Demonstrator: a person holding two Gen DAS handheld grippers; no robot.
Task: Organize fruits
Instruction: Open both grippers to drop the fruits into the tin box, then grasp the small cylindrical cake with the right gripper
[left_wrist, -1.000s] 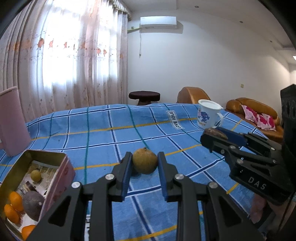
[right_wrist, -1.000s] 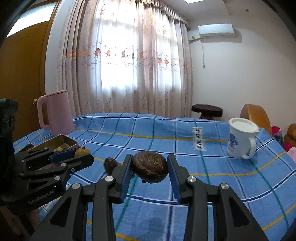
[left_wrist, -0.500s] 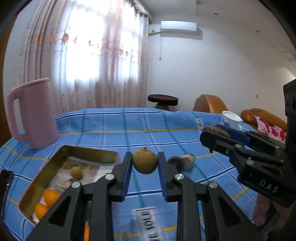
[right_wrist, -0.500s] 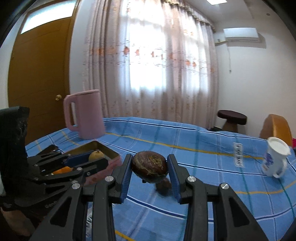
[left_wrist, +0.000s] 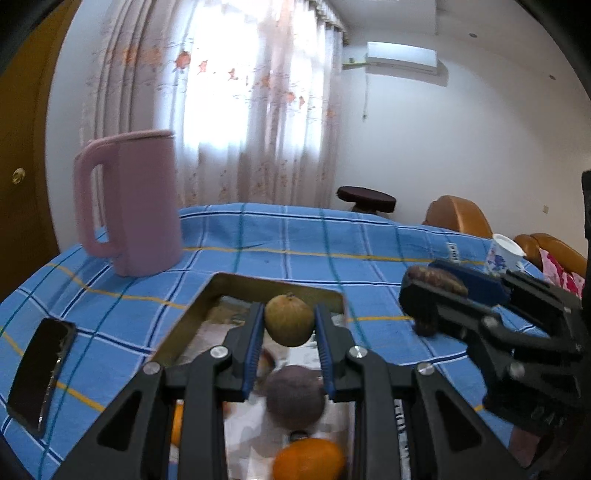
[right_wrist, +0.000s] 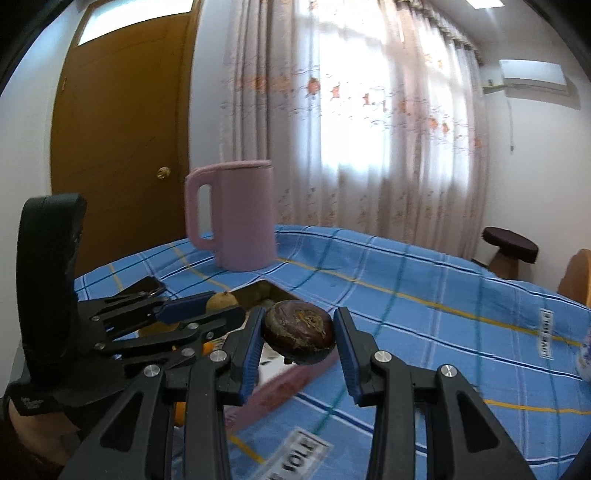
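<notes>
My left gripper (left_wrist: 289, 321) is shut on a round yellow-green fruit (left_wrist: 290, 319) and holds it above the open gold tin box (left_wrist: 199, 314). The box holds a dark purple fruit (left_wrist: 294, 400) and an orange (left_wrist: 308, 459). My right gripper (right_wrist: 298, 334) is shut on a dark purple fruit (right_wrist: 298, 331), held in the air just right of the box (right_wrist: 273, 292). In the left wrist view the right gripper (left_wrist: 436, 284) shows at the right with its fruit. In the right wrist view the left gripper (right_wrist: 207, 310) shows at the left with its fruit (right_wrist: 221, 301).
A pink jug (left_wrist: 129, 206) stands behind the box on the blue plaid cloth (left_wrist: 295, 236). A black phone (left_wrist: 38, 373) lies at the left edge. A white mug (left_wrist: 504, 254) stands far right. Another small dark fruit (left_wrist: 426, 326) lies on the cloth.
Both grippers have swung left with their fruits. The left gripper now hangs over the tin box; the right gripper has come close beside it.
</notes>
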